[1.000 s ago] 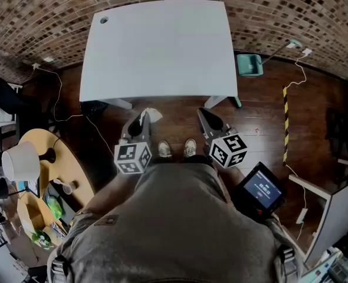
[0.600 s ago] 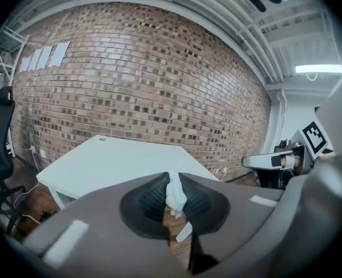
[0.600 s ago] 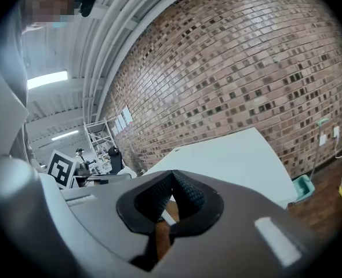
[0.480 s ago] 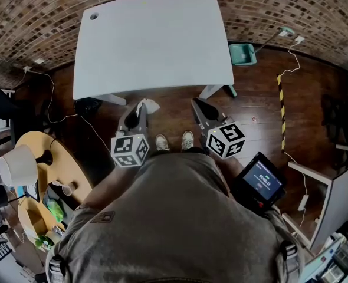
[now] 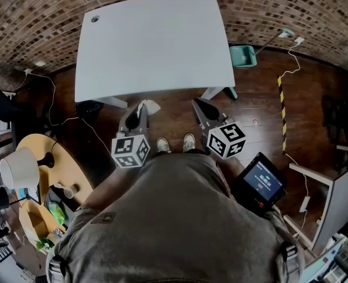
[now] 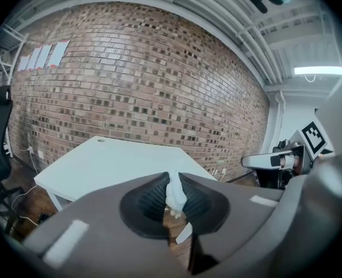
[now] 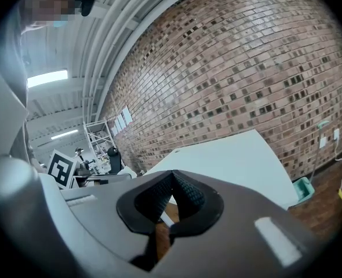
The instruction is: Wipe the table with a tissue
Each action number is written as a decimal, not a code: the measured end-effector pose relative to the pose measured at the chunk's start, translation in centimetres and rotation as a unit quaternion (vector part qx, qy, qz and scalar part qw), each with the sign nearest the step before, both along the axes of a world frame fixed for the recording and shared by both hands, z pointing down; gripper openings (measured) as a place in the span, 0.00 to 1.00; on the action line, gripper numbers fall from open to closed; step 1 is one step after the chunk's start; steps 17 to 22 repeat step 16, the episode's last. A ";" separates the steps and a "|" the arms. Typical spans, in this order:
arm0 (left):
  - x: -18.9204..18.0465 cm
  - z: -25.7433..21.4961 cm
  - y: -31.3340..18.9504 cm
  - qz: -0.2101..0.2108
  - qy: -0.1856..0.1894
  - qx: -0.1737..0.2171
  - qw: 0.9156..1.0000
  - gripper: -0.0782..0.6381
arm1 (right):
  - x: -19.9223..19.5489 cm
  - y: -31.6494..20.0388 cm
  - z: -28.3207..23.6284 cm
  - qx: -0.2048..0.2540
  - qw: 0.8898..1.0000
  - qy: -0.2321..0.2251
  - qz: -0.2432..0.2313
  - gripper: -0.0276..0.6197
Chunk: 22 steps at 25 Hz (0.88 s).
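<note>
Facing table (image 5: 156, 46): I am standing at its near edge — both tools off it.
Left gripper (image 5: 140, 108): I am clamping the tissue (image 5: 151, 105) between its jaws.
Right gripper (image 5: 199, 104): I am holding its jaws together, empty.

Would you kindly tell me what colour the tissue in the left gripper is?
White; the tissue shows best in the left gripper view.

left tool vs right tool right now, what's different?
The left tool is shut on a white tissue; the right tool is shut with nothing between its jaws. In the head view the left tool sits left of the person's shoes, the right tool to their right. Shared: both point toward the table and are held short of it, over the wood floor.
</note>
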<state>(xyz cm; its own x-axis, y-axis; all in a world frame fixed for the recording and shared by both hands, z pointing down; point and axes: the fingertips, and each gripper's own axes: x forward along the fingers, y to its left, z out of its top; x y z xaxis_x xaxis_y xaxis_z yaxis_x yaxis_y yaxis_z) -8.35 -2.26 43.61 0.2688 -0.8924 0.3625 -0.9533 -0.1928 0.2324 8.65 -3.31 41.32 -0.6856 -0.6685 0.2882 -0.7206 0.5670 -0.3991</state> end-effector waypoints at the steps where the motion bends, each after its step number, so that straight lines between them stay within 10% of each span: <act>1: 0.0 -0.1 0.0 0.001 0.000 0.001 1.000 0.15 | 0.0 0.0 -0.1 0.001 1.000 0.000 0.000 0.06; 22: -0.5 -0.5 -0.4 0.010 0.005 0.010 1.000 0.15 | -1.4 -0.3 -0.4 0.009 1.000 0.007 -0.008 0.06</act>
